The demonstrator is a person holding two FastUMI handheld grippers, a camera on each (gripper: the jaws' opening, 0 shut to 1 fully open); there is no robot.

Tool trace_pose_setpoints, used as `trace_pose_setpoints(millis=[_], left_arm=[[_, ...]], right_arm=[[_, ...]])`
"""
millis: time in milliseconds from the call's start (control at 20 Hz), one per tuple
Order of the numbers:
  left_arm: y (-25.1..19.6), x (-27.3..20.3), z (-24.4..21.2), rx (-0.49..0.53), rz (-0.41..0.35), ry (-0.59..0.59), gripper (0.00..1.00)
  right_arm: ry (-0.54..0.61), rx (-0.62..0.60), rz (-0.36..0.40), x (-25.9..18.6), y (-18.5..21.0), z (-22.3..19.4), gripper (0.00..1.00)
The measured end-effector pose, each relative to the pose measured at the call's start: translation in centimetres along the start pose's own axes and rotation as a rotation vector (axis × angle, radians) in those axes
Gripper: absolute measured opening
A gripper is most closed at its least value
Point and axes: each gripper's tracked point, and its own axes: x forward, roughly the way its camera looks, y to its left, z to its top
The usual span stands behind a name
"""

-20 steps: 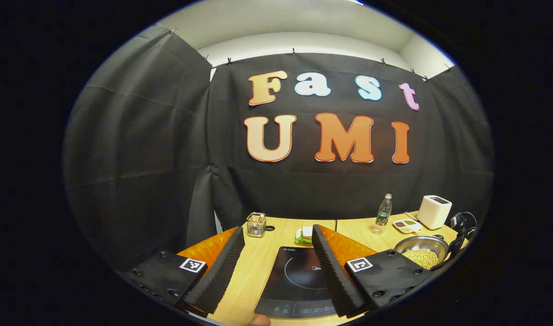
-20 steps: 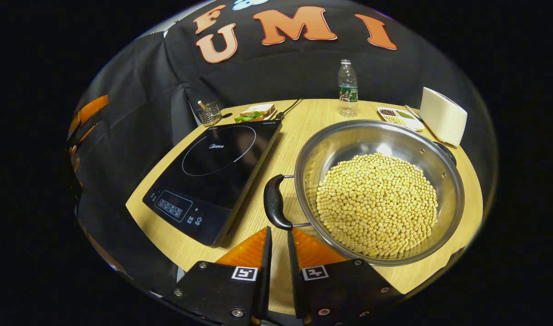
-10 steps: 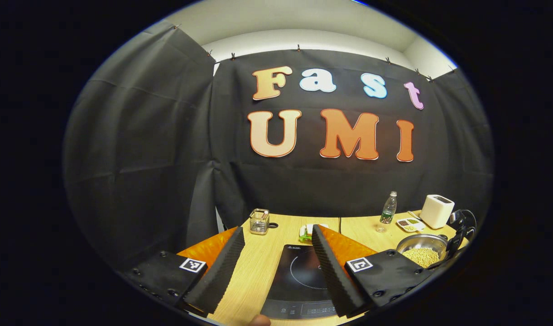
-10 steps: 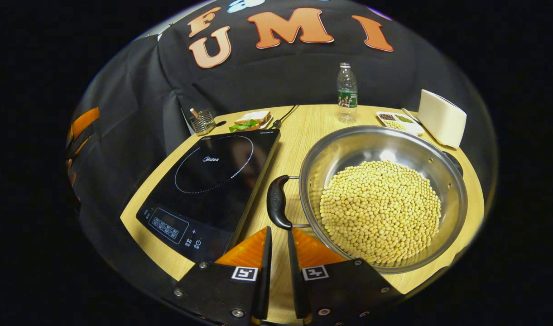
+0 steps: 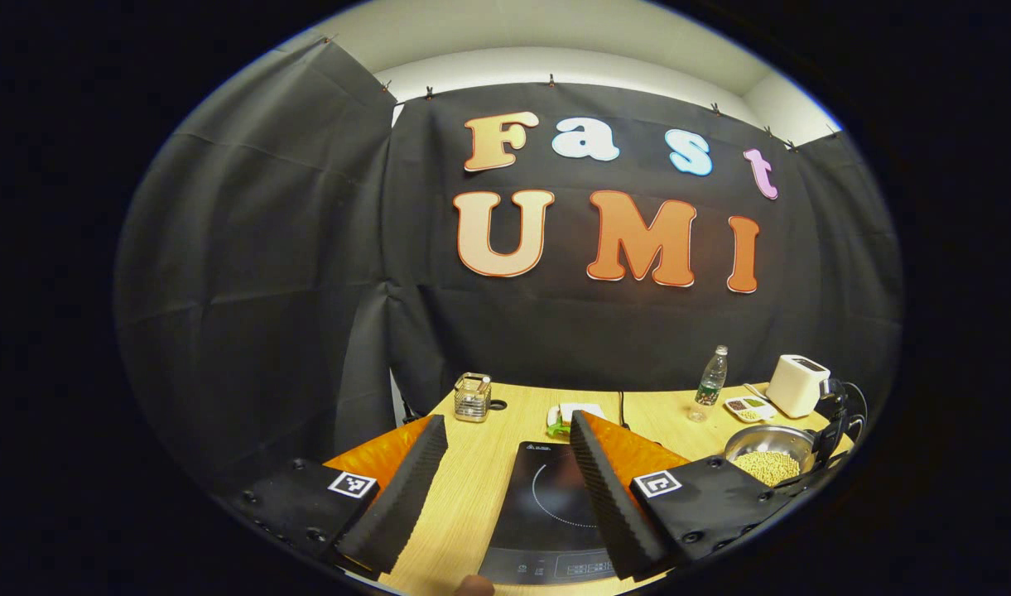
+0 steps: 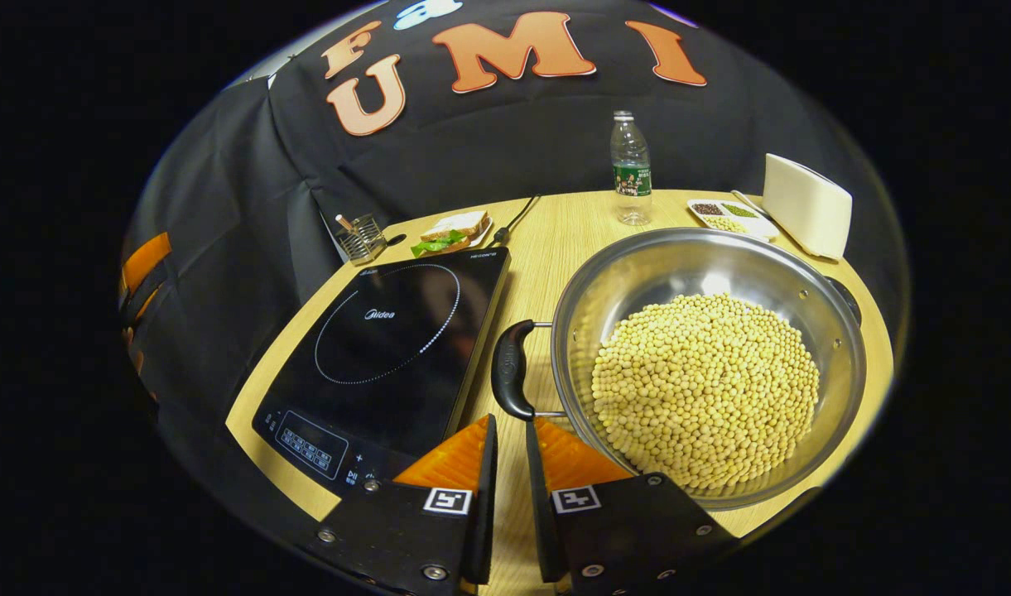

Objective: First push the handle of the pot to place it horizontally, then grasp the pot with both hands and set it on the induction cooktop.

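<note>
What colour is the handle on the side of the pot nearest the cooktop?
Black; the handle on the pot shows best in the right gripper view.

water bottle (image 6: 631,168), white toaster (image 6: 806,205), sandwich (image 6: 451,233), wooden table (image 6: 555,232)

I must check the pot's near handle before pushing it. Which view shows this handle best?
The right gripper view: the handle lies close, just ahead of the right gripper. In the left gripper view the pot is small and far; that handle is indistinct.
</note>
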Motion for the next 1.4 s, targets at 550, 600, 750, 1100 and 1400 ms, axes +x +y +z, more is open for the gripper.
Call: trace_pose_setpoints(millis=[550, 600, 750, 1100, 1400], left_arm=[[-1.4, 0.4, -0.6, -0.012, -0.035, 0.032, 0.98], [-1.7, 0.2, -0.5, -0.013, -0.039, 0.033, 0.98], [-2.9, -0.3, -0.1, -0.010, -0.057, 0.026, 0.98], [-8.4, -1.6, -0.1, -0.001, -0.142, 0.020, 0.98], [-14.4, -1.6, -1.2, 0.007, -0.227, 0.039, 0.98]], right_arm=[[-0.049, 0.021, 0.011, 0.8, 0.4, 2.1, 0.22], [-0.051, 0.024, 0.022, 0.6, 0.6, 2.2, 0.22], [-0.071, 0.021, 0.055, -0.8, 0.9, 2.6, 0.22], [-0.198, 0.042, 0.035, -5.4, -2.9, 5.5, 0.22], [-0.315, 0.072, -0.078, -9.1, -10.0, 7.7, 0.21]])
